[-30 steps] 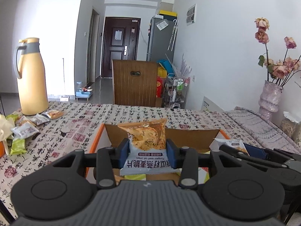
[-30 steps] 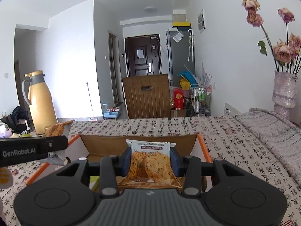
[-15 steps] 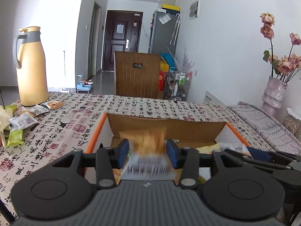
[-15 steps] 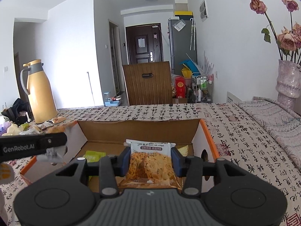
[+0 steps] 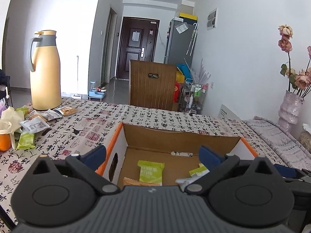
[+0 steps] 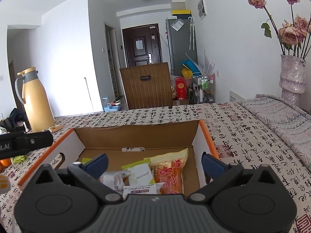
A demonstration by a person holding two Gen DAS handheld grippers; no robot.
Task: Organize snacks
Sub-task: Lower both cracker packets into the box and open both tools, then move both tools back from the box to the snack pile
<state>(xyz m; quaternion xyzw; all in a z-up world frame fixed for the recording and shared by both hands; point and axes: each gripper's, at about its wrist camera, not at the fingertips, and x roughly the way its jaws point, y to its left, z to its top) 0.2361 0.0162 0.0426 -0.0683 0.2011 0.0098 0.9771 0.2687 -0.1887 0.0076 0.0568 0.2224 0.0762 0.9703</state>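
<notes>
Both sets of tongs hang over the open cardboard box (image 5: 180, 136), and both have just been opening. The left tongs (image 5: 153, 153) stand spread wide with nothing between the blue pads; the right tongs (image 6: 154, 162) likewise, jaws apart and empty.

Right below the left tongs, on the box floor, lies a green snack packet (image 5: 150, 172), with an orange-edged packet just nearer the camera and a second green one off to the right. Under the right tongs sits a small heap: a white packet (image 6: 141, 171) touching an orange crisp packet (image 6: 171, 169), another white one half hidden by the tongs' body.

So the drop looks made. My call: the step in hand is the release, and doing it well means lifting straight up clear of the box wall before swinging away, so a pad doesn't snag a packet or nudge the orange rim.

Further out, to the left of the left tongs, the loose snacks (image 5: 38, 122) wait on the printed tabletop (image 5: 155, 116), scattered beside the yellow thermos jug (image 5: 45, 71). That pile is where the next pickup should come from, I'd say. Take the packets by a flat edge, one at a time; they're soft and will crumple.

Beyond the tabletop stands a wooden chair back (image 5: 152, 86); far right of the right tongs, a vase of dried roses (image 6: 292, 77).
</notes>
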